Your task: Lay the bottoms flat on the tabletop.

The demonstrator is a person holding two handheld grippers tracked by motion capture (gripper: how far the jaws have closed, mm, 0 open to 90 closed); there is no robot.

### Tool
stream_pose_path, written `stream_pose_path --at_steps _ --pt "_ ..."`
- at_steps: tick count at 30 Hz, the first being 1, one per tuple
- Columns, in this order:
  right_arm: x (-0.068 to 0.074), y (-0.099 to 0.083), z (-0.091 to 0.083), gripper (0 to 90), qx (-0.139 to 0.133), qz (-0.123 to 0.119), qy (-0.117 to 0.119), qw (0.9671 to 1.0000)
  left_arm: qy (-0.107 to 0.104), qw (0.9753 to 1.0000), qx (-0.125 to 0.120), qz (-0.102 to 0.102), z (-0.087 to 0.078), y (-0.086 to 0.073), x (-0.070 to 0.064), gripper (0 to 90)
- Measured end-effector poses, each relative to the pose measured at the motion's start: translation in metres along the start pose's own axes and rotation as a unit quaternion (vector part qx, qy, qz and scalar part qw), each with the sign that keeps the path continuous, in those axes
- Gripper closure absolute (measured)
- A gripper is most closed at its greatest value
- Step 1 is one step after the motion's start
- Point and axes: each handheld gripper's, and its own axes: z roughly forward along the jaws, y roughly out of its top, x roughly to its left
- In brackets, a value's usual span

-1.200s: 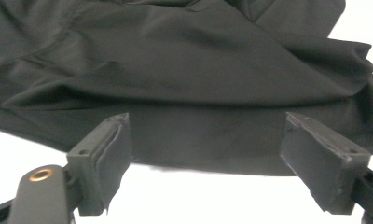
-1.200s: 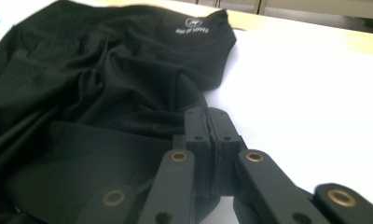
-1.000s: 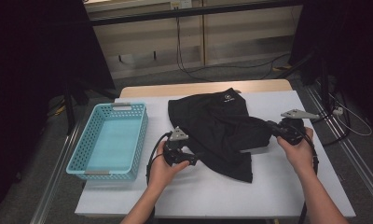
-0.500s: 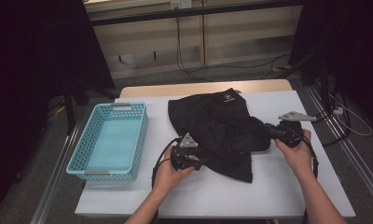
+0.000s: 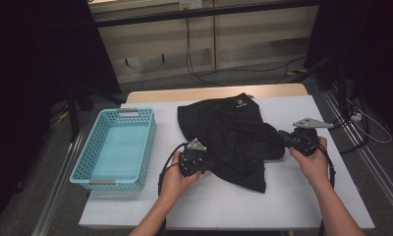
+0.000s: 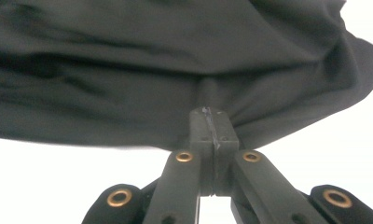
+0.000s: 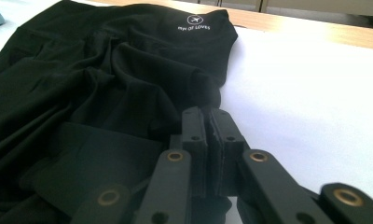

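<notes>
A black garment (image 5: 224,128) with a small white logo lies crumpled on the white table (image 5: 293,196). In the high view my left gripper (image 5: 206,165) is at the garment's front left edge. In the left gripper view its jaws (image 6: 211,122) are shut on a pinch of the black fabric (image 6: 175,56). My right gripper (image 5: 282,135) sits at the garment's right side. In the right gripper view its jaws (image 7: 208,122) are shut on a fold of the cloth (image 7: 91,79), just short of the logo (image 7: 195,23).
A light blue plastic basket (image 5: 120,112) stands on the left part of the table with nothing in it. Bare white tabletop lies in front of the garment and to its right. Cables run over the floor behind the table.
Both grippers have drawn slightly inward. The left moved right along the front edge, the right moved left. The garment is more bunched between them.
</notes>
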Motion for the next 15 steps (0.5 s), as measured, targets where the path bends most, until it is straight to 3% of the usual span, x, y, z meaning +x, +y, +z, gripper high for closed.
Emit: stream_pose_path --at_steps 5,9,11,15 --pt "-0.001 0.001 -0.002 86.2 -0.007 0.008 0.008 0.9999 0.035 0.9984 -0.037 -0.025 -0.033 0.003 0.02 90.0" --pt "0.002 0.001 -0.001 86.4 -0.004 0.005 0.01 0.9999 0.079 0.9943 -0.06 -0.039 -0.054 0.003 0.034 90.0" --pt "0.003 0.001 0.0 86.4 -0.003 0.002 0.011 0.9999 0.091 0.9923 -0.072 -0.045 -0.059 0.002 0.037 90.0" --pt "0.007 0.001 0.003 82.5 0.003 -0.003 0.008 1.0 0.089 0.9923 -0.075 -0.04 -0.055 0.0 0.036 87.8"
